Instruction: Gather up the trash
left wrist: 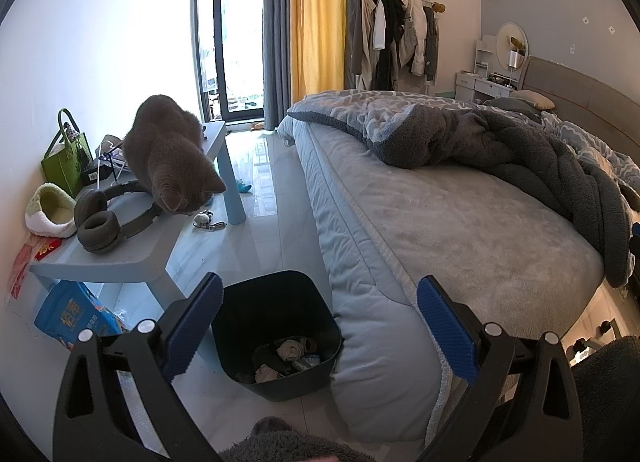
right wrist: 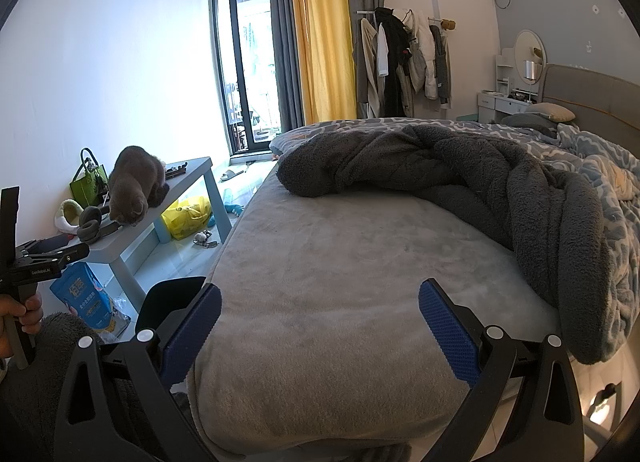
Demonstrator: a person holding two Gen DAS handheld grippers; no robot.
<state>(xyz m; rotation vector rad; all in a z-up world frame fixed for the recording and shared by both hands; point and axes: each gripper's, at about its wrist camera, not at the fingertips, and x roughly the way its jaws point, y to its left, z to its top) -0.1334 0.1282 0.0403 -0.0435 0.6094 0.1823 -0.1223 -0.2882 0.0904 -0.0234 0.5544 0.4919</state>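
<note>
Jaws are spread wide and empty on both grippers. Left gripper (left wrist: 320,326) is held above the floor, aimed at the dark bin (left wrist: 276,332); right gripper (right wrist: 320,328) is held over the foot end of the bed (right wrist: 340,262).

Landmark: the bin. It is set on the floor, tight against the bed's corner and just beside the near leg of the blue bench (left wrist: 120,258). Crumpled scraps (left wrist: 294,350) are seen lying in its bottom, so some trash appears to be collected already.

Candidates left, judged only from what is visible:
- blue printed bag (left wrist: 70,318), on the floor left of the bin, under the bench
- yellow plastic bag (right wrist: 186,217), under the bench, farther from the bin toward the window
- small grey object (left wrist: 202,218) on the floor beyond the bin, past the bench edge; what it is cannot be told

Whether the bags count as trash cannot be confirmed.

Step judged: between picks, nothing gripped, next target being chosen. Bed surface in front of the right gripper is seen bare of litter.

Next move calls for: left gripper to be swung away from the bin toward the bench underside, lowered to floor level, jaws kept wide for the soft bag, then closed on a fold rather than the whole bulk.

Risk: grey cat (left wrist: 172,153) is crouched on the bench edge above the floor items, next to the headphones (left wrist: 100,221). A slow approach is advised.
</note>
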